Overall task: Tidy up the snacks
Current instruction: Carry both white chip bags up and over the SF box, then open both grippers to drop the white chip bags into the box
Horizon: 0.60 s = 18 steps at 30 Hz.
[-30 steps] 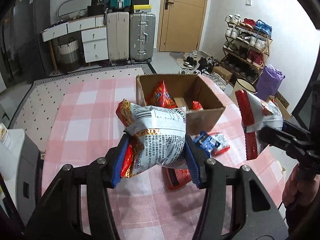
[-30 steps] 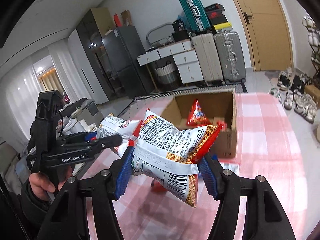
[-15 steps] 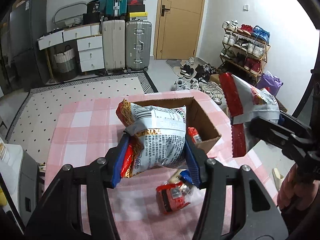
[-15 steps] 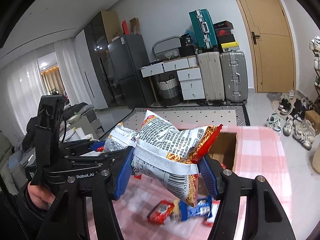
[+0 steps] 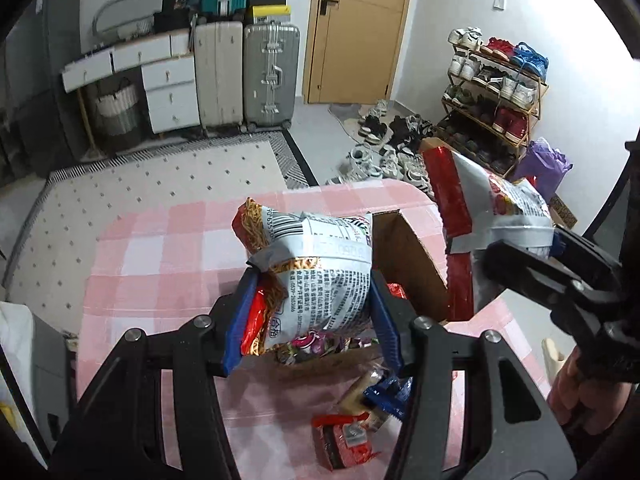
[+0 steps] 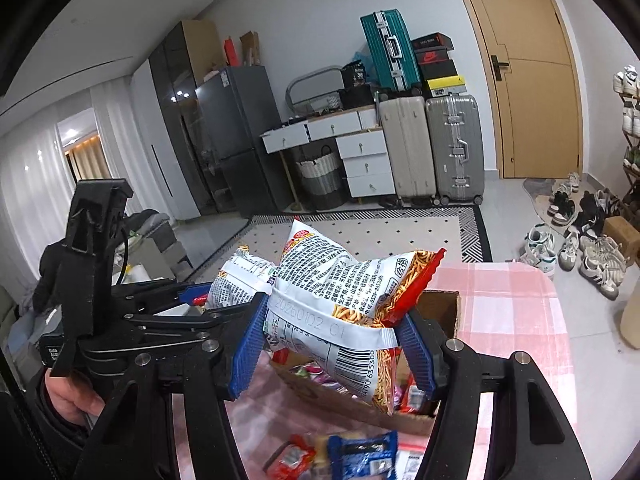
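My left gripper (image 5: 310,316) is shut on a white and red noodle-snack bag (image 5: 316,272), held in the air above the near side of an open cardboard box (image 5: 412,256) on the pink checked table (image 5: 160,264). My right gripper (image 6: 334,344) is shut on a second bag of the same kind (image 6: 340,300), also over the box (image 6: 440,312), which holds several snack packets. Each gripper shows in the other's view: the right gripper with its bag (image 5: 492,216) on the right, the left gripper's bag (image 6: 236,280) on the left.
Loose red and blue snack packets (image 5: 360,412) lie on the table in front of the box, seen again as packets (image 6: 352,456) at the bottom of the right wrist view. Suitcases (image 5: 248,72), drawers, a door and a shoe rack (image 5: 492,88) stand beyond the table.
Both grippers have risen and moved forward with their bags, so the box now sits under and just behind the bags instead of well ahead. The loose packets have slid toward the lower edge of both views.
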Tool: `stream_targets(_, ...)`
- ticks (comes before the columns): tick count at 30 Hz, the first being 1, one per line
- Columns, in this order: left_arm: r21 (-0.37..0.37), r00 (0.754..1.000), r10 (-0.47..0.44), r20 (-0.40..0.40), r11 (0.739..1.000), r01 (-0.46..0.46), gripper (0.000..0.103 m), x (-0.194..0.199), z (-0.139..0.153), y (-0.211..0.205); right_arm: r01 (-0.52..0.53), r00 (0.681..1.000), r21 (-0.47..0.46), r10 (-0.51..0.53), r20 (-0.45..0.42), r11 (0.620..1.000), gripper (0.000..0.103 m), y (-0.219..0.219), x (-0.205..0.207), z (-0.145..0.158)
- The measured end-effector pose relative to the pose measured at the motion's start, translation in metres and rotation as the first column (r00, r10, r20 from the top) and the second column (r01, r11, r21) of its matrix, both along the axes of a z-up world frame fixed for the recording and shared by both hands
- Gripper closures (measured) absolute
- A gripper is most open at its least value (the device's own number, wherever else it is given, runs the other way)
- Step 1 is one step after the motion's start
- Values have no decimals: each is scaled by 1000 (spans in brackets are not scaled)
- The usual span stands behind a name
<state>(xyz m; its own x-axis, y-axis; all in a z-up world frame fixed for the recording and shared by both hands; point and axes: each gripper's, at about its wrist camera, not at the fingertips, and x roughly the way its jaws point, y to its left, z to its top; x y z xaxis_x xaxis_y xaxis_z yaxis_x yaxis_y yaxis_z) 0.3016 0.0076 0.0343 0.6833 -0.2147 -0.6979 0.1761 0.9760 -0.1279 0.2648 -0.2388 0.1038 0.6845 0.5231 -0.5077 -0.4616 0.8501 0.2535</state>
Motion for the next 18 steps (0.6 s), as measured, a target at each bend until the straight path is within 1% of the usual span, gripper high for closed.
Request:
stream_targets(3,13,1000,-1,-16,1000,1,52,17,-14,-5,19,1000,-23,-20,-14,1000,40,2,13,-11)
stream_targets(6,7,999,-9,-39,1000,9,52,33,-30,-9,33,998,-42,-35,-51,999,40,4,27,-29)
stream_targets(11,11,997,-9,-76,1000,10,52,62,-56,-16,45,996,-60,-50,-76,997,40,3,45,-51)
stream_targets(14,5,995,-6,-98,1000,6,52,74,-71,-19,54,993,-70,-61,-99,996,40,3,56,-66)
stream_targets(16,-16,994,-11,-105,1000,9,52,81,-78,-20,60,991,-81,-68,-111,995,40,3,63,-75)
stream_targets(18,-15,994,-16,-111,1000,15,52,87,-85,-21,59,990,-85,-69,-121,995,39,2,68,-83)
